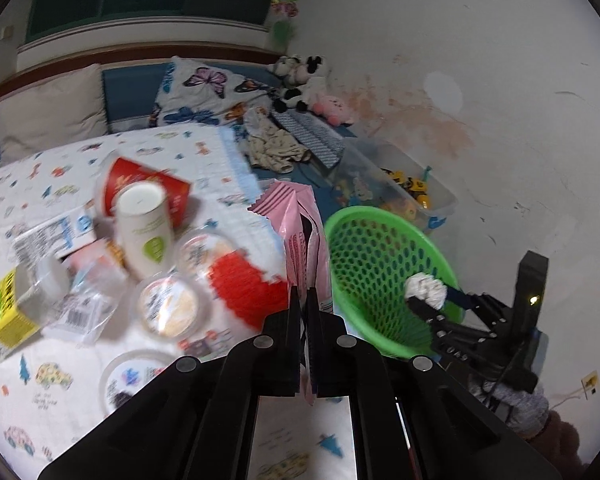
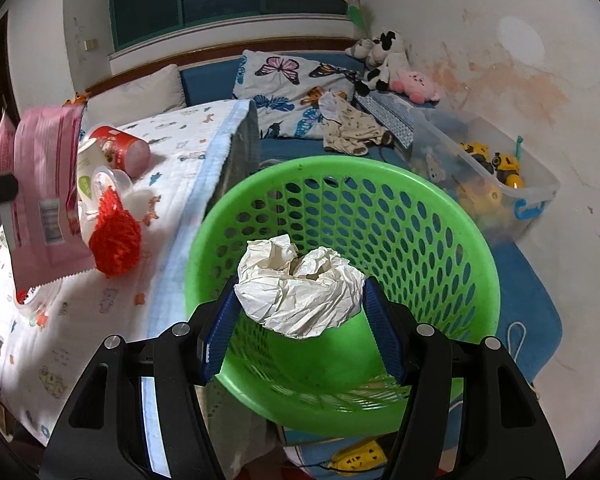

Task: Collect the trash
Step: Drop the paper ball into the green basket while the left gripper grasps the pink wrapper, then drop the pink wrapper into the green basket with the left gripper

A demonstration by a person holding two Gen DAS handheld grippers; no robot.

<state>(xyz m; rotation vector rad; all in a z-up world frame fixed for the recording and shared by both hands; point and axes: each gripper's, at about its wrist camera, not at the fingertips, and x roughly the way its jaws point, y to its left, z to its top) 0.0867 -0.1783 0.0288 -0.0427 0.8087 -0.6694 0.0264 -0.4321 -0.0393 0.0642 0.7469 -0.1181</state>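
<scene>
My left gripper (image 1: 303, 294) is shut on a pink wrapper bag (image 1: 300, 236), held up above the bed edge; the bag also shows in the right wrist view (image 2: 40, 196). My right gripper (image 2: 300, 280) is shut on a crumpled white paper ball (image 2: 298, 290), over the opening of the green perforated basket (image 2: 440, 240). In the left wrist view the basket (image 1: 376, 256) stands right of the bed, with the right gripper (image 1: 430, 300) and paper ball (image 1: 425, 289) at its rim. Trash lies on the bed: a white cup (image 1: 142, 228), a red cup (image 1: 140, 188), clear lidded tubs (image 1: 170, 306), red yarn (image 1: 248, 288).
A patterned white quilt (image 1: 180, 152) covers the bed. A clear toy bin (image 2: 500, 184) stands against the stained wall behind the basket. Butterfly pillow (image 2: 292, 80), clothes (image 2: 352, 128) and plush toys (image 2: 392, 64) lie at the back. A yellow power strip (image 2: 356, 456) lies on the blue floor mat.
</scene>
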